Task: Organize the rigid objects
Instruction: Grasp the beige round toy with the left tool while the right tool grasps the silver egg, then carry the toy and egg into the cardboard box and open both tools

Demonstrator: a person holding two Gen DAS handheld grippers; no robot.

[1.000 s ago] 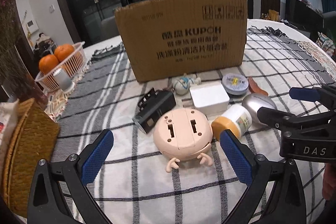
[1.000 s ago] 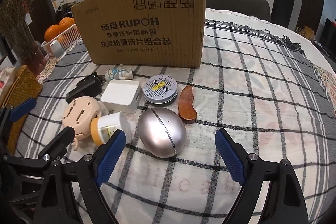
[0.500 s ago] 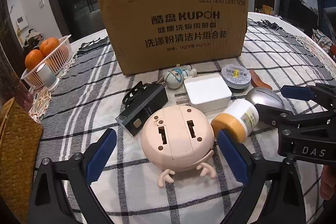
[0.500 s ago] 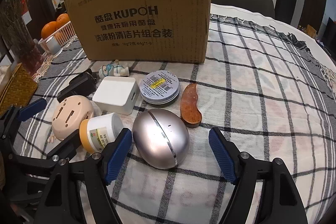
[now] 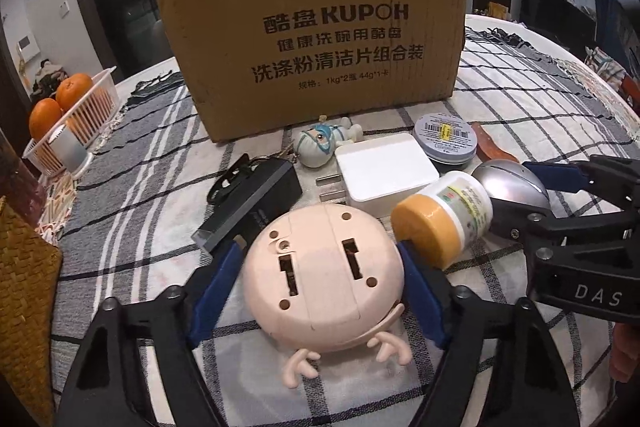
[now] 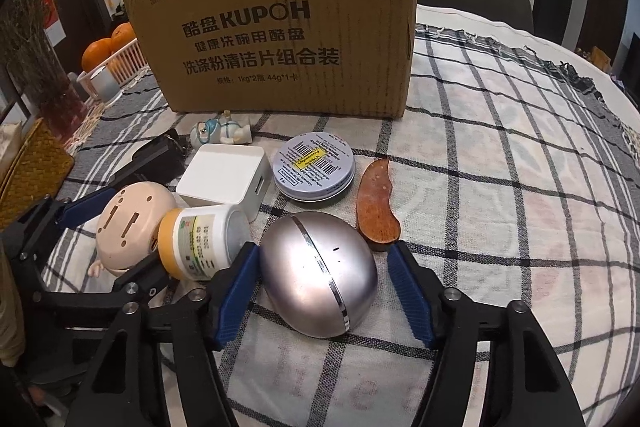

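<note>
A pink round toy lies on the checked tablecloth between the blue pads of my left gripper; the pads sit close at its sides, contact unclear. A silver egg-shaped case lies between the open jaws of my right gripper, with a gap at the right pad. A white jar with a yellow lid lies on its side between the two objects. Behind are a white charger, a round tin, a black device, a small figurine and a wooden piece.
A big cardboard box stands upright behind the objects. A white basket with oranges stands at the far left. A woven wicker basket sits at the near left. The cloth to the right holds nothing.
Both grippers moved forward and down. The left jaws now flank the pink toy and have narrowed. The right jaws now flank the silver case.
</note>
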